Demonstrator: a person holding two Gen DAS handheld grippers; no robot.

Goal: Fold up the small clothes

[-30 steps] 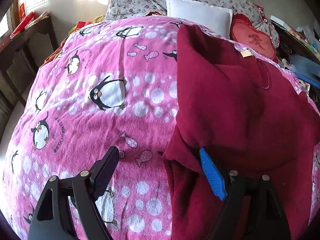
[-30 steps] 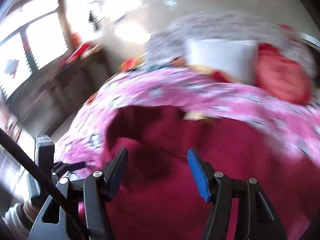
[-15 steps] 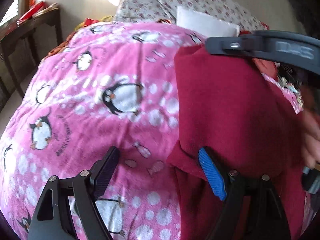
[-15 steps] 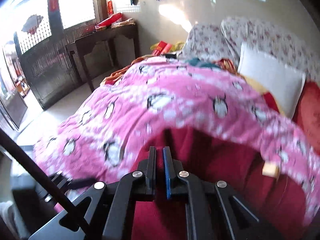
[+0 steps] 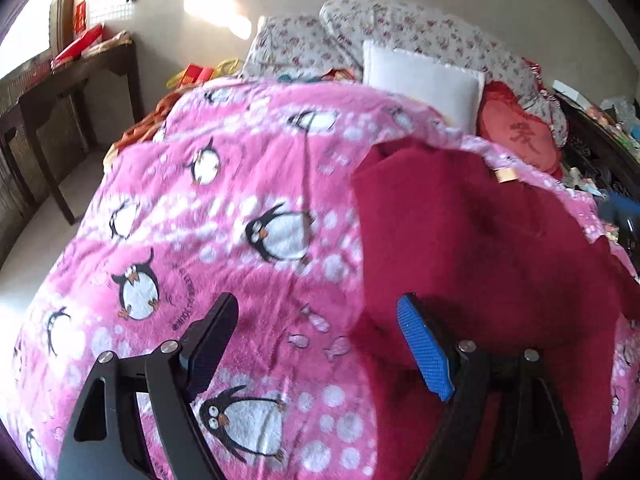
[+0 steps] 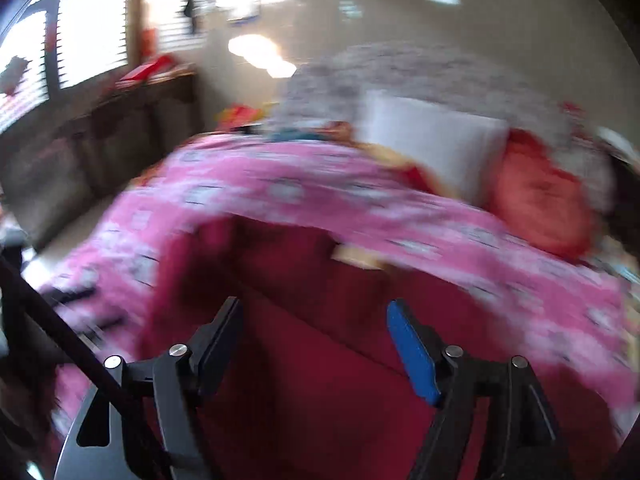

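Observation:
A dark red garment [image 5: 472, 240] lies on the right half of a pink penguin blanket [image 5: 224, 216], with a tan label [image 5: 506, 176] at its far edge. My left gripper [image 5: 320, 340] is open and empty above the garment's left edge. In the blurred right wrist view, my right gripper [image 6: 316, 344] is open and empty above the red garment [image 6: 320, 360]. The tip of the right gripper [image 5: 620, 212] shows blurred at the right edge of the left wrist view.
A white pillow [image 5: 424, 80], floral pillows [image 5: 400, 36] and a red cushion [image 5: 520, 136] lie at the bed's head. A dark wooden table [image 5: 72, 80] stands by the wall on the left. Clutter sits on a dark stand [image 5: 600, 136] on the right.
My right gripper was shut low on the garment half a second ago; it is now open and has pulled back. My left gripper has lifted and drawn back, still open.

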